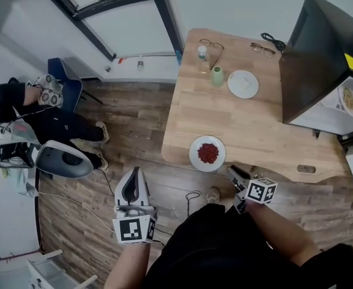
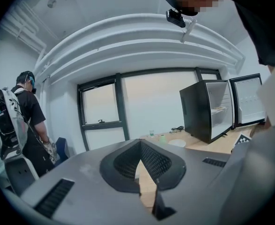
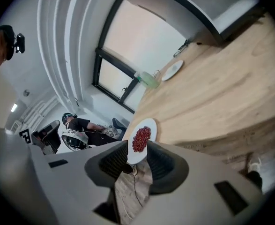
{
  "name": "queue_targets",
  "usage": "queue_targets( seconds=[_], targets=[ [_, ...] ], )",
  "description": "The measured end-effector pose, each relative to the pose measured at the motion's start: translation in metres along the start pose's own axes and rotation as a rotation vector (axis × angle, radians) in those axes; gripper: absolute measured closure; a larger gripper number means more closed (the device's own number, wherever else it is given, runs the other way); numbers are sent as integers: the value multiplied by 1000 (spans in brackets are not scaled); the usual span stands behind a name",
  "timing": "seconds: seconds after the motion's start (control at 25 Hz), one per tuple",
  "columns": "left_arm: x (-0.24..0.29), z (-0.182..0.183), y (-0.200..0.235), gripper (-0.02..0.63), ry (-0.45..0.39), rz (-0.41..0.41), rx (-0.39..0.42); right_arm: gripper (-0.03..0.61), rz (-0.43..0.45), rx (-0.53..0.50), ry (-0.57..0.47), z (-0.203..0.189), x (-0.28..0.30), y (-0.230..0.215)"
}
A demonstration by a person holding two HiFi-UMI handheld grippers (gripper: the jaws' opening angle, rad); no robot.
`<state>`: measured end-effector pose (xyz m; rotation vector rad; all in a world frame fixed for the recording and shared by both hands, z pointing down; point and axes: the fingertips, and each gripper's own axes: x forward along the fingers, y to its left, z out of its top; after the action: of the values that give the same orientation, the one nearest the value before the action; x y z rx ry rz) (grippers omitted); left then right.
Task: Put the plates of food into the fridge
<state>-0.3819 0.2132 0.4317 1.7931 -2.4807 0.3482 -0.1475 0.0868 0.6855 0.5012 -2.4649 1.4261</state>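
A white plate of red food (image 1: 207, 153) sits at the near edge of the wooden table (image 1: 254, 125). My right gripper (image 1: 233, 173) hovers just off that edge, to the plate's right, with its jaws open. In the right gripper view the plate (image 3: 141, 139) lines up with the gap between the fingers (image 3: 137, 149), which do not press on it. My left gripper (image 1: 134, 173) hangs over the floor left of the table, its tips together (image 2: 139, 145) and nothing in them. A second white plate (image 1: 243, 83) lies farther back. The black fridge (image 1: 311, 65) stands open at the right, a plate of food (image 1: 347, 99) on its shelf.
A green cup (image 1: 217, 76), a small bottle (image 1: 202, 53) and two pairs of glasses (image 1: 211, 44) lie at the table's far end. A person (image 1: 44, 119) sits at the left by a blue chair (image 1: 68, 80). Cables trail over the wooden floor (image 1: 191, 197).
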Motion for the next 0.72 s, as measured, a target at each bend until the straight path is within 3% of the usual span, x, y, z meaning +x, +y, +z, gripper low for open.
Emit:
queue_targets(
  seconds=[0.2,0.56,0.72],
  targets=[
    [-13,-6,12,611,28,26,13,446,13,182,14,-22,28,-18],
    [-35,-16,38,611,68,101,21,437,43,336,30,-30,64,-28],
    [-34,-18,41,611,73,113,13,528,79,380,38,-30,69,-20]
  ],
)
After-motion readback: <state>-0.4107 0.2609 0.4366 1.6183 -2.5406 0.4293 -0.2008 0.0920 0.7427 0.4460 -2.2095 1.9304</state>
